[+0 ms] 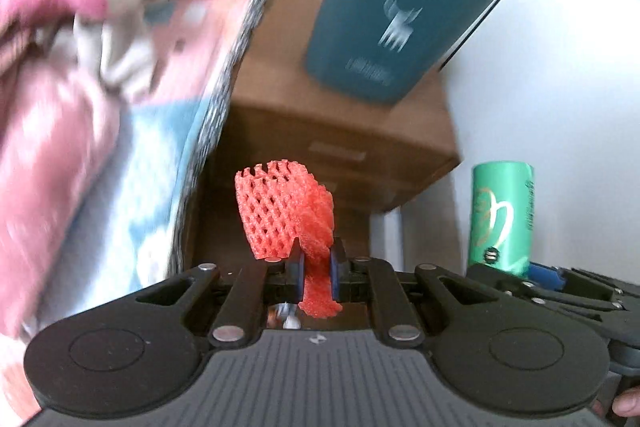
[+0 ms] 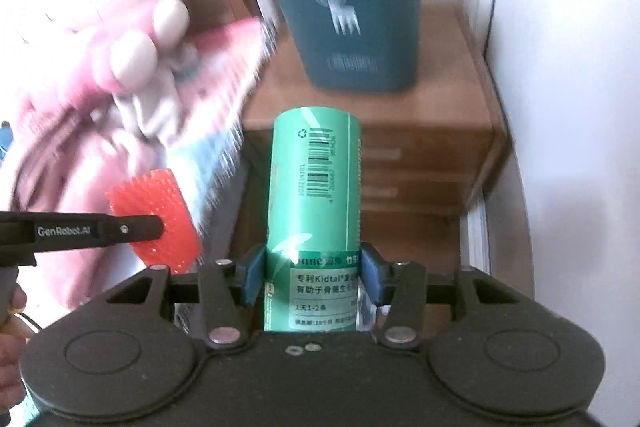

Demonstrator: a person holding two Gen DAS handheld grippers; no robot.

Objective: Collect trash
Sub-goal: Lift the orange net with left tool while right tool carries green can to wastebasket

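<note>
My left gripper [image 1: 316, 273] is shut on a piece of red foam fruit netting [image 1: 286, 213], which sticks up between its blue pads; the same netting [image 2: 154, 217] shows in the right wrist view beside the left gripper's black finger [image 2: 132, 229]. My right gripper [image 2: 312, 277] is shut on a green cylindrical can [image 2: 316, 187] with a barcode, held upright; the can [image 1: 502, 217] also appears at the right of the left wrist view. A dark teal bin [image 1: 394, 5] [image 2: 348, 3] with a white deer print stands on a brown wooden cabinet [image 1: 340, 131] ahead of both grippers.
A bed with pink and light blue bedding [image 1: 80, 107] and a pink and white plush toy [image 2: 136, 47] lies to the left, close to the cabinet [image 2: 440, 115]. A white wall [image 1: 560, 67] runs along the right. A hand's fingers [image 2: 12, 307] show at the left edge.
</note>
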